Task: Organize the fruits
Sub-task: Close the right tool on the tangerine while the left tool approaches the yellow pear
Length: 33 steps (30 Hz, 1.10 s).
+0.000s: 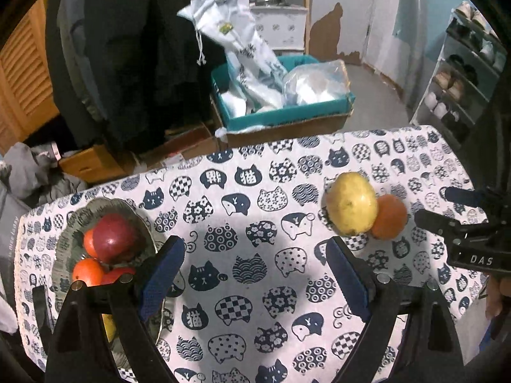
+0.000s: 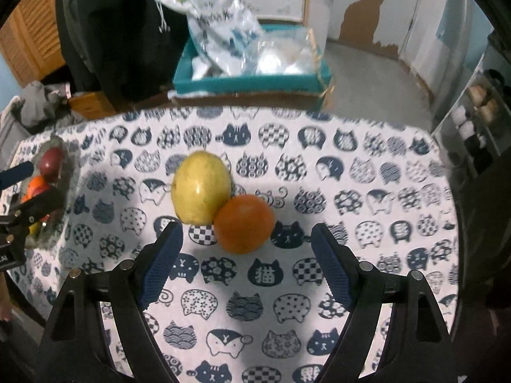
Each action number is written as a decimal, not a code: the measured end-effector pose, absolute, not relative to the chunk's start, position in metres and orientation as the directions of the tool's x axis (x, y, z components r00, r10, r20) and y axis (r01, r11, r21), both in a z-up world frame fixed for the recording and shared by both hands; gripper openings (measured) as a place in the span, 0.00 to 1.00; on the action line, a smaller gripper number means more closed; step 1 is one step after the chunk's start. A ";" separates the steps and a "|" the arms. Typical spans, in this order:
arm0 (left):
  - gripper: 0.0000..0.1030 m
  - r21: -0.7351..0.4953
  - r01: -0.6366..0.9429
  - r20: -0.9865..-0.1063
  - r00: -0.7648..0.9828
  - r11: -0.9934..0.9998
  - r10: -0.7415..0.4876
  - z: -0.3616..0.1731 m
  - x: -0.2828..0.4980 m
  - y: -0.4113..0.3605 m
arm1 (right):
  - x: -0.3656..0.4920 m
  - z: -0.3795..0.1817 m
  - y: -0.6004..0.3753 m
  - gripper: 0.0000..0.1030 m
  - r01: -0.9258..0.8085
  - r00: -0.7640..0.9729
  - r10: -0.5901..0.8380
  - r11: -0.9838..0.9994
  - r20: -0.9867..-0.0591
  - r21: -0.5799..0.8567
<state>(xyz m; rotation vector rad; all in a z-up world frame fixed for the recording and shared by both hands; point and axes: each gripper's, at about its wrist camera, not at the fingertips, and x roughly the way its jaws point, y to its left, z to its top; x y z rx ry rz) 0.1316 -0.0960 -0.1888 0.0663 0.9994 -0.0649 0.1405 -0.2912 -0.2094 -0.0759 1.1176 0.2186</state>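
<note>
Right gripper (image 2: 246,249): jaws wide apart, empty, just before the orange (image 2: 244,223).
Left gripper (image 1: 255,265): also spread, empty.
Lemon (image 2: 201,188): touches the orange, near the table's (image 2: 383,255) far right edge.
Bowl (image 1: 68,223): left edge; only the left view shows the apple (image 1: 113,237) and oranges clearly.

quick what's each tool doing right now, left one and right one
Left tool: open, holding nothing, beside the bowl.
Right tool: open, holding nothing, just short of the orange and the yellow fruit.
</note>
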 end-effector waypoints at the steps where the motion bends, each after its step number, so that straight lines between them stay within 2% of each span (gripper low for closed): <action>1: 0.89 0.023 0.081 -0.847 0.531 0.996 -0.024 -0.194 0.134 -0.095 | 0.144 -0.217 -0.291 0.79 -0.212 0.406 0.132 0.976 -0.904 0.047; 8: 0.89 0.017 0.074 -0.882 0.471 0.997 -0.020 -0.226 0.146 -0.094 | 0.158 -0.252 -0.290 0.79 -0.222 0.341 0.113 0.974 -0.933 0.037; 23: 0.89 -0.003 0.092 -0.918 0.394 0.996 -0.039 -0.262 0.161 -0.100 | 0.173 -0.279 -0.285 0.78 -0.294 0.296 0.155 0.954 -0.943 0.064; 25: 0.89 -0.009 0.093 -0.919 0.391 0.996 -0.045 -0.262 0.162 -0.100 | 0.173 -0.279 -0.284 0.75 -0.308 0.294 0.177 0.948 -0.939 0.082; 29: 0.89 -0.021 0.095 -0.919 0.391 0.995 -0.057 -0.261 0.164 -0.102 | 0.173 -0.279 -0.283 0.63 -0.313 0.295 0.178 0.946 -0.939 0.081; 33: 0.89 -0.050 0.092 -0.916 0.392 0.994 -0.083 -0.257 0.166 -0.103 | 0.174 -0.278 -0.290 0.61 -0.270 0.285 0.196 0.956 -0.938 0.118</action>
